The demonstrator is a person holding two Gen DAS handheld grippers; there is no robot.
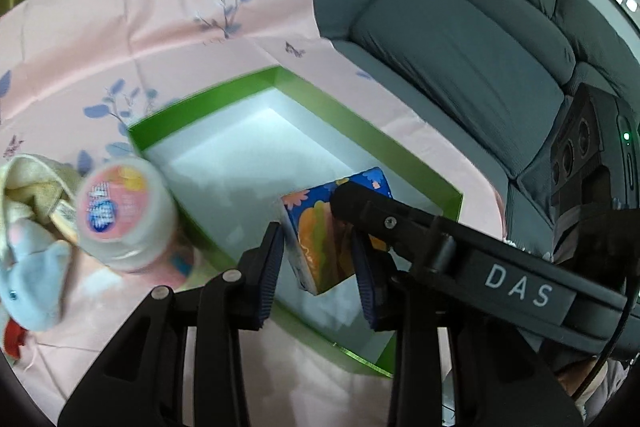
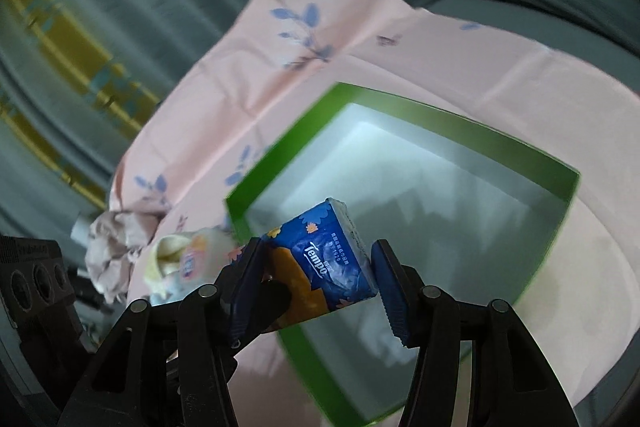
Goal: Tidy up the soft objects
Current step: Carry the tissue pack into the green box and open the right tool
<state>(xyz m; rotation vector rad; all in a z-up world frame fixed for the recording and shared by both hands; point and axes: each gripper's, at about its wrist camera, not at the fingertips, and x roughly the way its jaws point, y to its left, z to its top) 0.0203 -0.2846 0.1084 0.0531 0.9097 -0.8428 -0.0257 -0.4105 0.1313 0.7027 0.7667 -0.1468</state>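
A blue and orange flowered tissue pack (image 1: 320,247) hangs tilted over the near corner of a green box with a white inside (image 1: 332,111). My left gripper (image 1: 318,243) is shut on it, with both ribbed pads against its sides. One black finger (image 1: 360,207) of the right gripper reaches in from the right over the pack's top. In the right wrist view the same pack (image 2: 332,259), marked Tempo, lies between the pads of my right gripper (image 2: 318,247), which press on its two ends. The box (image 2: 440,123) lies below it.
The box rests on a pink cloth with blue leaf print (image 1: 160,27) spread over a grey sofa (image 1: 460,67). Left of the box lie a round tub with a pink lid (image 1: 120,211), a pale blue plush toy (image 1: 32,287), a cream cloth (image 1: 28,187) and a crumpled pinkish cloth (image 2: 116,247).
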